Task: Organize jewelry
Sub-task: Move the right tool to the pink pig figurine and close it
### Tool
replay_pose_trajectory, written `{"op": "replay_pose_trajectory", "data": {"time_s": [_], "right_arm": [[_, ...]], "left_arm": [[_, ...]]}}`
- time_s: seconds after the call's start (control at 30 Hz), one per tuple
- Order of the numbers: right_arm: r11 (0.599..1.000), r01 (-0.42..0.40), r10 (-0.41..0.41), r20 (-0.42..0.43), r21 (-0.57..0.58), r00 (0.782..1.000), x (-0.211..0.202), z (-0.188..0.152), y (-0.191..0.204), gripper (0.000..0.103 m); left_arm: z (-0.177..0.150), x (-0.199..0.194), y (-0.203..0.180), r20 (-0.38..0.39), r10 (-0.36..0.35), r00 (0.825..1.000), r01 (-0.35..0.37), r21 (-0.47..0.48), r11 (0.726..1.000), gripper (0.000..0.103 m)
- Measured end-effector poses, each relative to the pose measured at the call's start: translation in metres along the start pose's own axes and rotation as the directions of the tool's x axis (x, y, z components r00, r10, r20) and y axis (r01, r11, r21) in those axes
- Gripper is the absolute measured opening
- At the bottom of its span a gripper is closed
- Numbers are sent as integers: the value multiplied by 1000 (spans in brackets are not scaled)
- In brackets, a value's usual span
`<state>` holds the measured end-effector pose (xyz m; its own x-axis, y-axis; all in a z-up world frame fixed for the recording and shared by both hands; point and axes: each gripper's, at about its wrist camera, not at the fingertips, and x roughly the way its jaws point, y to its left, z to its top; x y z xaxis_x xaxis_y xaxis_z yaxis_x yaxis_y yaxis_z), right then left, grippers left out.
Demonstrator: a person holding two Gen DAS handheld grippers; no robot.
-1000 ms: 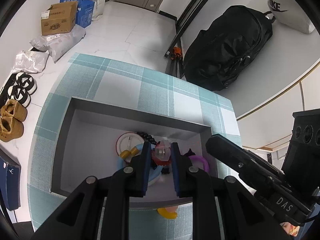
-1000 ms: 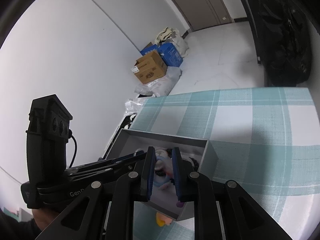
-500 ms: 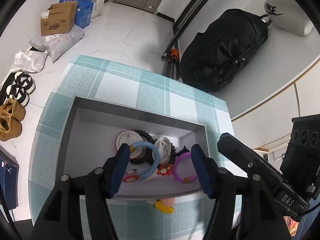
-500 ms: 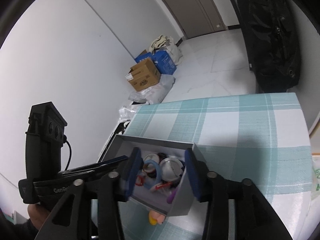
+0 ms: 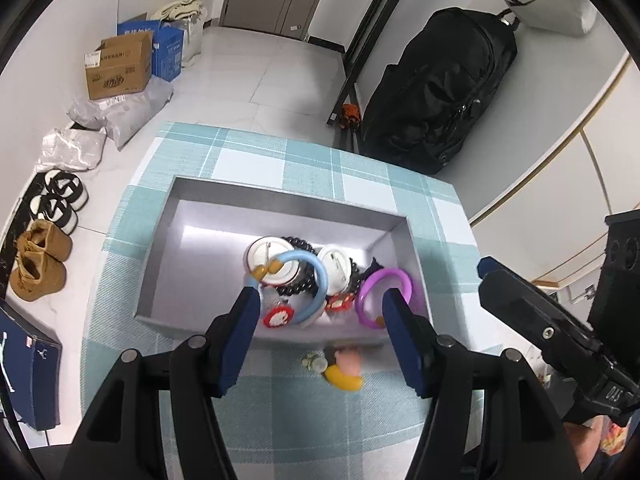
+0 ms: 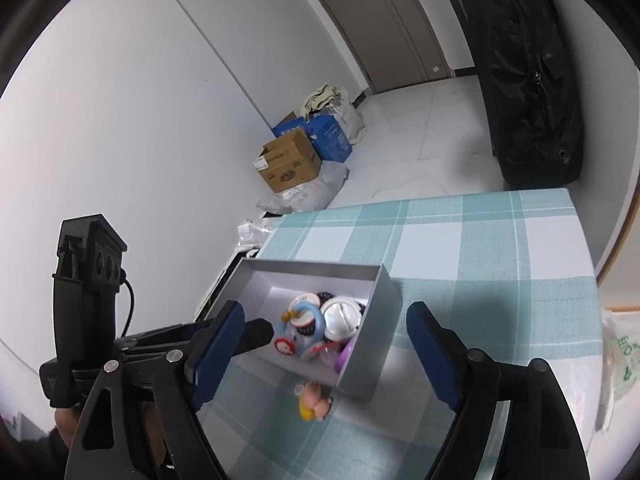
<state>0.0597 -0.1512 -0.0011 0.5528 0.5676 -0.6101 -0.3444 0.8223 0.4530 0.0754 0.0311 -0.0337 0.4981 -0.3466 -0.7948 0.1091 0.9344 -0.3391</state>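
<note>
A grey box [image 5: 280, 196] sits on the plaid cloth and holds a pile of jewelry at its near right end. The pile includes a blue bangle [image 5: 318, 280], a purple bangle [image 5: 386, 278], black beads [image 5: 298, 242] and two white round cases [image 5: 264, 254]. A small pink and yellow figure [image 5: 344, 370] lies on the cloth just outside the box's near wall. My left gripper [image 5: 320, 304] hangs open above the pile, holding nothing. My right gripper [image 6: 326, 316] is over the box's near corner [image 6: 372, 344]; its jaws are opening, with nothing gripped between them.
The table with the teal plaid cloth [image 6: 480, 248] ends near a black backpack [image 5: 436, 92]. Cardboard boxes [image 5: 116, 68], bags and shoes [image 5: 38, 260] lie on the floor to the left. A white plastic bag [image 6: 624, 360] sits at the table's right edge.
Both grippers went from nearly shut to open and drew back from the box. The left one let go of a piece, which now lies in the pile.
</note>
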Motion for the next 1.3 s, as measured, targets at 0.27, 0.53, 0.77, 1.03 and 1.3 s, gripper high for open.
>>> {"op": "replay_pose_trajectory", "data": {"time_s": [0.27, 0.53, 0.77, 1.03, 1.3], "right_arm": [[999, 32, -33, -34, -28, 999, -6, -19, 1, 89], [998, 43, -47, -87, -45, 995, -9, -39, 6, 92], [997, 19, -29, -142, -69, 990, -2, -50, 14, 92], [999, 21, -31, -252, -41, 967, 27, -63, 11, 92], [997, 32, -50, -279, -70, 959, 47, -65, 22, 86]], "left_arm": [[-13, -16, 1, 53, 6, 999, -6, 4, 1000, 59], [-33, -14, 3, 35, 51, 998, -51, 8, 999, 59], [-46, -12, 9, -6, 99, 995, -99, 8, 995, 59], [-56, -4, 21, -63, 175, 983, -173, 23, 985, 59], [-58, -1, 38, -110, 180, 977, -185, -33, 982, 59]]}}
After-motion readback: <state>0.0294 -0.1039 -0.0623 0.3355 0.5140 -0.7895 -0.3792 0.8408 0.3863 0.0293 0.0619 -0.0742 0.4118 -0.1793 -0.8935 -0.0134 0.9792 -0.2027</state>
